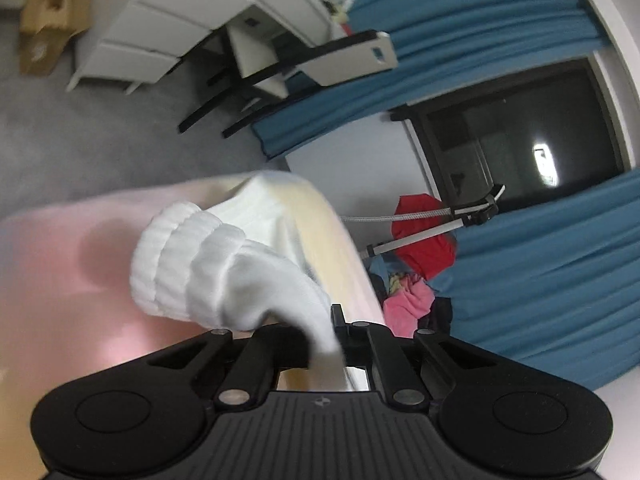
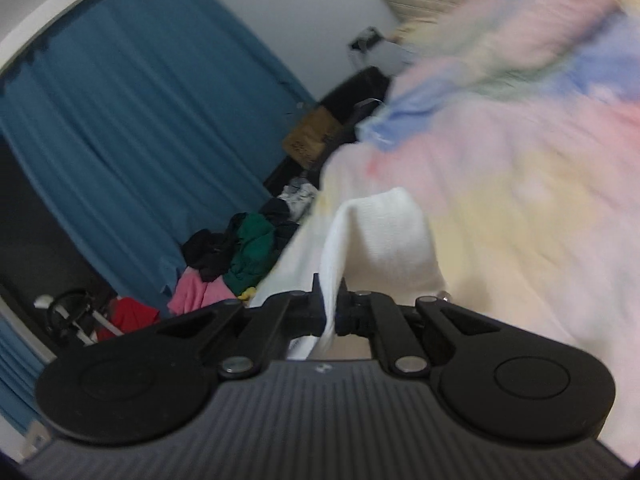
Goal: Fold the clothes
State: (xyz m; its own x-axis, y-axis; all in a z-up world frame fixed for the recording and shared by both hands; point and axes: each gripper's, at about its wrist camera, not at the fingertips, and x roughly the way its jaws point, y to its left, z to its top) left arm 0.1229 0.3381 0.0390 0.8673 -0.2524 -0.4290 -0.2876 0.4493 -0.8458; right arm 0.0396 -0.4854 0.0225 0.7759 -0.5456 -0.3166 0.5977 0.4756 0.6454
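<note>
Left wrist view: left gripper [image 1: 326, 340] clamped on a fold of white ribbed cuff [image 1: 188, 260]; the fabric passes down between the two black fingers and bunches up and to the left of them. Cuff belongs to a pastel sweatshirt [image 1: 60, 280], pink at left, pale yellow toward the right edge, blurred by motion. Garment fills the lower-left of the view, directly ahead of the gripper and lifted off any surface that can be seen. Cuff: thick rib knit, clean white, gathered into several rolls.

Background, left to right: cardboard box [image 1: 52, 20] on grey carpet, white drawer unit [image 1: 160, 28], blue curtains [image 1: 540, 280], dark window [image 1: 520, 140], a pile of red and pink clothes [image 1: 416, 272] against the curtain.

Right wrist view: right gripper [image 2: 330, 308] closed on a white hem band [image 2: 376, 240] of the same sweatshirt; the band rises straight from between the fingers. The body of the garment spreads above and to the right: pink, yellow, blue and greenish tie-dye patches, soft fleece texture, heavily blurred. To the left, the clothes pile shows black, green, pink and red items.

Writing: a dark print on a second brown box [image 2: 312, 136], too blurred to read. No brand mark legible on the garment
</note>
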